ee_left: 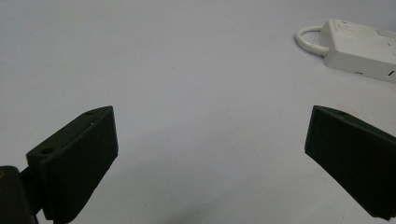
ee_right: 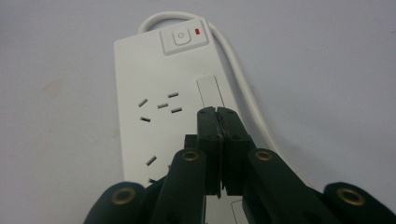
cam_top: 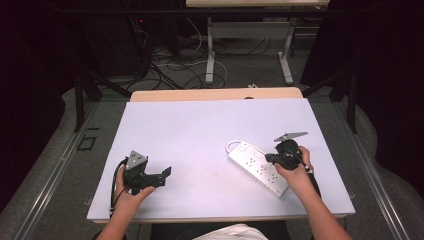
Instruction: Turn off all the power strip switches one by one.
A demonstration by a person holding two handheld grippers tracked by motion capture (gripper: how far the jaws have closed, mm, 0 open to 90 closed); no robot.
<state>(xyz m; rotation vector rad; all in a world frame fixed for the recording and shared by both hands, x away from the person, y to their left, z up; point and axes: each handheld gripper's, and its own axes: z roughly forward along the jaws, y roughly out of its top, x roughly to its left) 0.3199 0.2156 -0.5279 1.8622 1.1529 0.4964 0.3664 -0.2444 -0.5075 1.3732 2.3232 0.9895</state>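
Down at the lower left of the high view the left tool (cam_top: 161,176) sits with its jaws spread wide, nothing between them, on the pale surface (cam_top: 200,130). Right tool (cam_top: 271,158) is pinched shut with nothing in it, hovering over the white power strip (cam_top: 257,167) at centre right, hiding its near sockets. Strip's cord (ee_right: 243,88) loops behind and gets cut off by the jaws.
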